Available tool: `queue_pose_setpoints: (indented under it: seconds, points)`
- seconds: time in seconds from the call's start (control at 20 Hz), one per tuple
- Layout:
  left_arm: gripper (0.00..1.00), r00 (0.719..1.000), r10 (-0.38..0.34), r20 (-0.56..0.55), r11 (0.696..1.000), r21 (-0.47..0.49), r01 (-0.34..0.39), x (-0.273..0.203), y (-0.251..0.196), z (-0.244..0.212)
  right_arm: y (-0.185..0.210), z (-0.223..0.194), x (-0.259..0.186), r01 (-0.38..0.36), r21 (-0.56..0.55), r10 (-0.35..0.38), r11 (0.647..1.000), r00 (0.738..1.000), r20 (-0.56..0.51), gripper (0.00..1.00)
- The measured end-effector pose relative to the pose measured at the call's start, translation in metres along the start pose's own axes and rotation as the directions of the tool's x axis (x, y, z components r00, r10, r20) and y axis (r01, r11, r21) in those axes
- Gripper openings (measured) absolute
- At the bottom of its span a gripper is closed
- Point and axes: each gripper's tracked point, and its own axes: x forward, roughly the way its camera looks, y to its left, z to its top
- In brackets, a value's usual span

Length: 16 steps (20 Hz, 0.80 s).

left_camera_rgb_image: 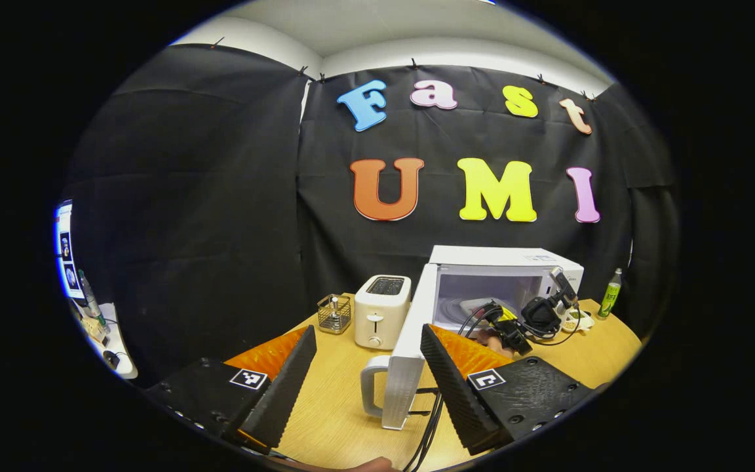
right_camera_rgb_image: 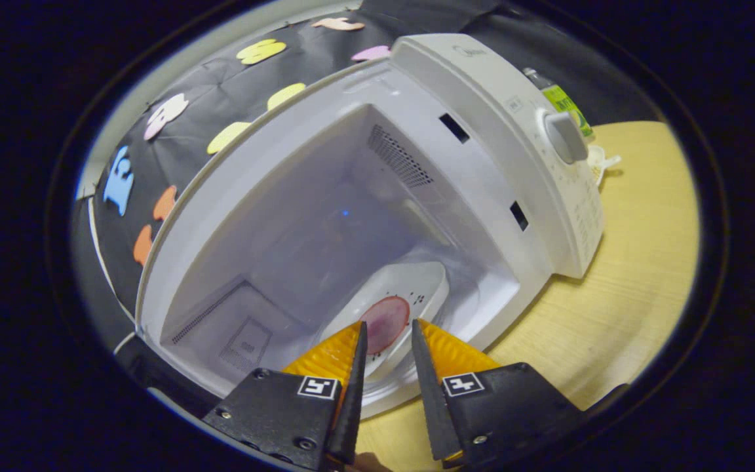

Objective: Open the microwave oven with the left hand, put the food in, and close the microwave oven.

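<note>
Inside smooth white microwave (right_camera_rgb_image: pixel 325 216), round pink food (right_camera_rgb_image: pixel 385 322) on plate (right_camera_rgb_image: pixel 417 288), both tools released.

Black cloth (left_camera_rgb_image: pixel 207 196) hangs as the booth's wall at the far side and the left, pinned up along its top edge. Above it runs a pale white ceiling (left_camera_rgb_image: pixel 417 26). The light wooden surface (left_camera_rgb_image: pixel 331 406) spreads below. At the far left stands a white side desk (left_camera_rgb_image: pixel 112 341) with small clutter.

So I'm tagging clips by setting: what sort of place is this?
Probably a staged kitchen-counter mock-up in a recording booth, not a home: a microwave oven and toaster on a wooden table, with black cloth draped behind.
</note>
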Motion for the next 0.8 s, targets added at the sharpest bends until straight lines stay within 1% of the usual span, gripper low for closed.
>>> queue_pose_setpoints:
  seconds: [0.05, 0.1, 0.2, 0.25, 0.3, 0.35, 0.45, 0.5, 0.55, 0.6, 0.65, 0.7, 0.75, 0.8]
  points:
    - [0.95, 1.000, 0.003, -0.002, 1.000, -0.003, -0.003, -0.002, 0.001, -0.002, 0.003, 0.000, -0.003, -0.016, -0.055, 0.017, 0.998, 1.000, 0.017, 0.34]
    - [0.95, 1.000, 0.005, -0.003, 1.000, -0.002, -0.005, -0.004, 0.002, -0.003, 0.005, 0.003, -0.008, -0.023, -0.112, 0.028, 0.993, 0.999, 0.044, 0.39]
    - [0.95, 1.000, 0.023, -0.006, 1.000, 0.007, -0.023, -0.009, 0.009, -0.008, 0.007, 0.004, -0.016, -0.014, -0.213, 0.033, 0.977, 0.996, 0.087, 0.63]
    - [0.95, 1.000, 0.029, -0.011, 1.000, 0.011, -0.029, -0.011, 0.013, -0.010, 0.013, 0.002, -0.020, -0.035, -0.244, 0.059, 0.969, 0.994, 0.090, 0.60]
    - [0.95, 0.999, 0.033, -0.022, 0.999, 0.014, -0.033, -0.015, 0.016, -0.015, 0.017, 0.003, -0.024, -0.050, -0.287, 0.081, 0.957, 0.992, 0.096, 0.66]
    - [0.95, 0.999, 0.042, -0.027, 0.999, 0.012, -0.041, -0.018, 0.022, -0.019, 0.019, 0.005, -0.028, -0.058, -0.337, 0.100, 0.940, 0.989, 0.109, 0.78]
    - [0.95, 0.998, 0.060, -0.034, 0.998, 0.003, -0.060, -0.022, 0.034, -0.025, 0.022, 0.009, -0.038, -0.070, -0.428, 0.138, 0.901, 0.982, 0.129, 0.83]
    - [0.95, 0.997, 0.069, -0.034, 0.998, -0.004, -0.070, -0.022, 0.040, -0.028, 0.024, 0.010, -0.043, -0.081, -0.455, 0.155, 0.887, 0.979, 0.129, 0.81]
    - [0.95, 0.996, 0.077, -0.036, 0.997, -0.011, -0.077, -0.022, 0.046, -0.030, 0.024, 0.010, -0.049, -0.093, -0.465, 0.166, 0.881, 0.979, 0.118, 0.82]
    - [0.95, 0.996, 0.077, -0.034, 0.997, -0.018, -0.078, -0.022, 0.053, -0.034, 0.021, 0.009, -0.053, -0.100, -0.471, 0.168, 0.876, 0.980, 0.105, 0.85]
    - [0.95, 0.997, 0.073, -0.032, 0.997, -0.026, -0.074, -0.021, 0.058, -0.037, 0.018, 0.010, -0.057, -0.103, -0.484, 0.168, 0.869, 0.981, 0.093, 0.92]
    - [0.95, 0.997, 0.071, -0.021, 0.997, -0.034, -0.072, -0.020, 0.064, -0.037, 0.014, 0.016, -0.064, -0.105, -0.497, 0.175, 0.861, 0.980, 0.098, 0.92]
    - [0.84, 0.998, 0.068, -0.007, 0.997, -0.042, -0.068, -0.018, 0.070, -0.035, 0.012, 0.023, -0.070, -0.108, -0.507, 0.183, 0.855, 0.978, 0.101, 0.92]
    - [0.84, 0.998, 0.061, 0.009, 0.997, -0.050, -0.060, -0.016, 0.073, -0.034, 0.010, 0.028, -0.077, -0.116, -0.519, 0.197, 0.847, 0.975, 0.103, 0.92]
